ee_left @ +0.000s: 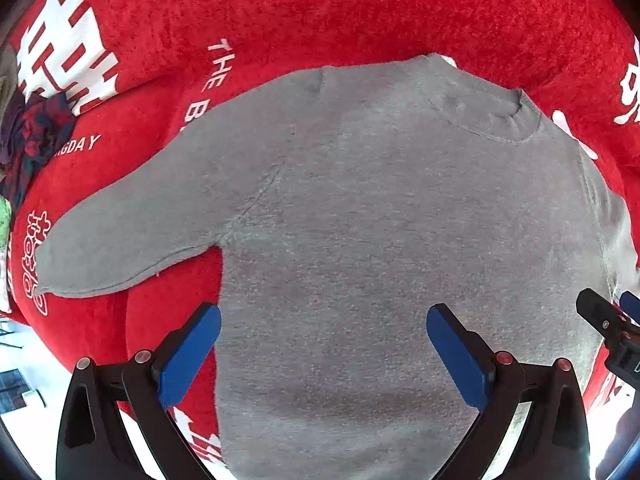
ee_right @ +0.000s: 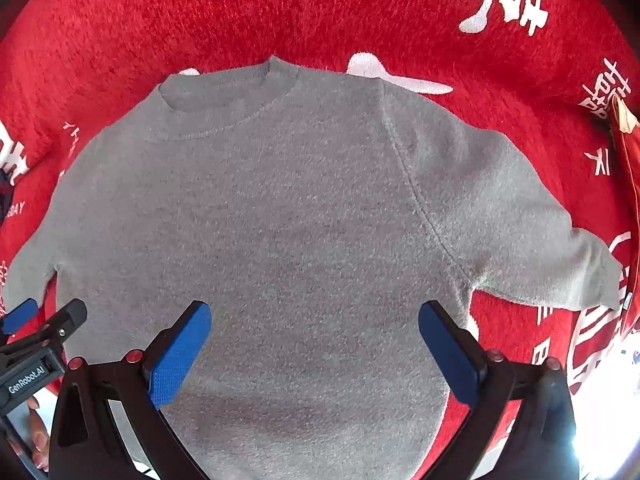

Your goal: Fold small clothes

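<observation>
one grey sweater (ee_left: 360,220), one red blanket (ee_left: 320,8), two grippers (ee_left: 322,344)

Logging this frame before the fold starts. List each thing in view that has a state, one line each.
Grey sweater: spread flat, unfolded, both sleeves out to the sides, neckline at the far end.
Red blanket: laid out under the sweater, white lettering showing.
Left claw: open, over the sweater's lower part, holding nothing.
Right claw: open, over the sweater's lower part, holding nothing.
</observation>
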Motion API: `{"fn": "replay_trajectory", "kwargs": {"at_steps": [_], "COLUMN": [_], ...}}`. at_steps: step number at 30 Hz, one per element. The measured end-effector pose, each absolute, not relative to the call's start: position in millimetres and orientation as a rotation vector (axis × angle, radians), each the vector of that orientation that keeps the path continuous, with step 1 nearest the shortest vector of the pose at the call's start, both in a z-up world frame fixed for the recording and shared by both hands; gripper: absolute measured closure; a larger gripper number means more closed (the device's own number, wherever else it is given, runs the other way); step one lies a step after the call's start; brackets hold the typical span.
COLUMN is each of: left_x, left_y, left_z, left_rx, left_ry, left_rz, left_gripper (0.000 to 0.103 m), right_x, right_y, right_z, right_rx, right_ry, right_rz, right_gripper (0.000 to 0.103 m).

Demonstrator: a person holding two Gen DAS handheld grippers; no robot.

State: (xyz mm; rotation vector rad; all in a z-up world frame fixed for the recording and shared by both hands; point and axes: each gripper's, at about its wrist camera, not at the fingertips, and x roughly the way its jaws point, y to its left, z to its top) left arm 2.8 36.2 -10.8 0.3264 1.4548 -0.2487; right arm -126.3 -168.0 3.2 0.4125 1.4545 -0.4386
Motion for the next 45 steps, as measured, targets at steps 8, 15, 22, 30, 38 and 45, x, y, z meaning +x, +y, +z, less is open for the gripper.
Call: {"fn": "replay_trajectory", "kwargs": {"at_steps": [8, 15, 22, 30, 38, 45], "left_x": [5, 3, 2, 1, 1, 4], "left_y": [44, 48, 54, 62, 66, 73], "left_z": [-11, -9, -8, -7, -8, -8], "left_rx": [0.34, 0.341, 0.335, 0.34, 0.338, 0.328], "left_ry": [1.45, 1.451, 1.447, 1.447, 1.45, 1.449], "left_rz": [-0.24, -0.241, -0.226, -0.222, -0.216, -0.206], "left_gripper": [0.0, 0.0, 0.0, 0.0, 0.0, 0.0], "right_x": [-120, -119, -119, -120, -121, -120], "right_y": [-164, -160, -159, -160, -158, -155], "right_z": [3, 4, 4, 3, 3, 3], "right_rx": [0.409, 0.402, 0.401, 0.403, 0.403, 0.398], "right_ry": [1.463, 1.469, 1.471, 1.474, 1.478, 1.486], "right_rz": [-0.439, -0.439, -0.441, -0.441, -0.44, -0.44], "right_gripper": [0.0, 0.0, 0.0, 0.0, 0.0, 0.0]}}
